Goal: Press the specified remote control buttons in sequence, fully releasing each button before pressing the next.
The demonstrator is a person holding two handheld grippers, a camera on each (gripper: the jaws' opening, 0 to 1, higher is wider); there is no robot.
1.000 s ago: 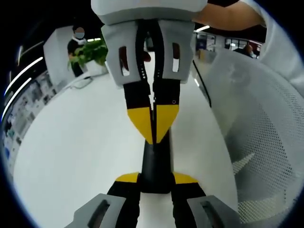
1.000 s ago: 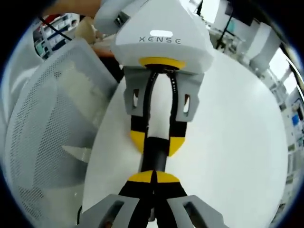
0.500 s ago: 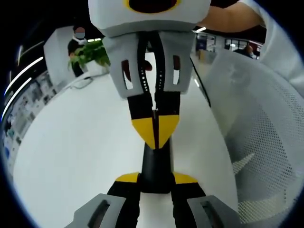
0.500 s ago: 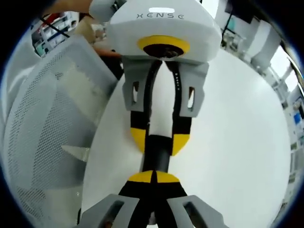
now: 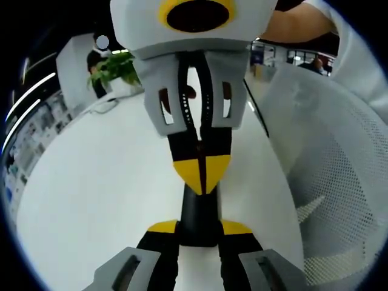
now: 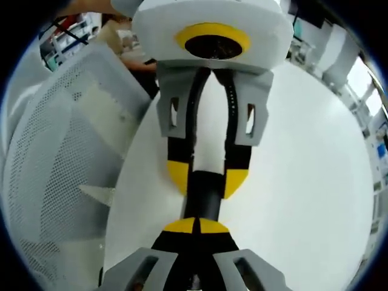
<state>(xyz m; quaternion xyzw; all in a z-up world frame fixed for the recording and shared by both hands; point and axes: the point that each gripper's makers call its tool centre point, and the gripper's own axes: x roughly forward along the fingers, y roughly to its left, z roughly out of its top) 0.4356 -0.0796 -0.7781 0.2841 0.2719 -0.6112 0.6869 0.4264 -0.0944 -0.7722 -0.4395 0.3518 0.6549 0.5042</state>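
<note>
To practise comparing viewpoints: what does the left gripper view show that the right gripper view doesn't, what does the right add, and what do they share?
Left gripper view: a green plant at the table's far edge, and the right gripper seen from the front, jaws shut, tips at the black remote. Right gripper view: the left gripper seen from the front, jaws clamped around the remote's sides. Both: the remote, the white table and the white mesh chair.

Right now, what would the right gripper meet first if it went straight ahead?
The black remote, held in the left gripper; the right gripper, fingers shut, looks nearly on it, though depth is unclear.
</note>
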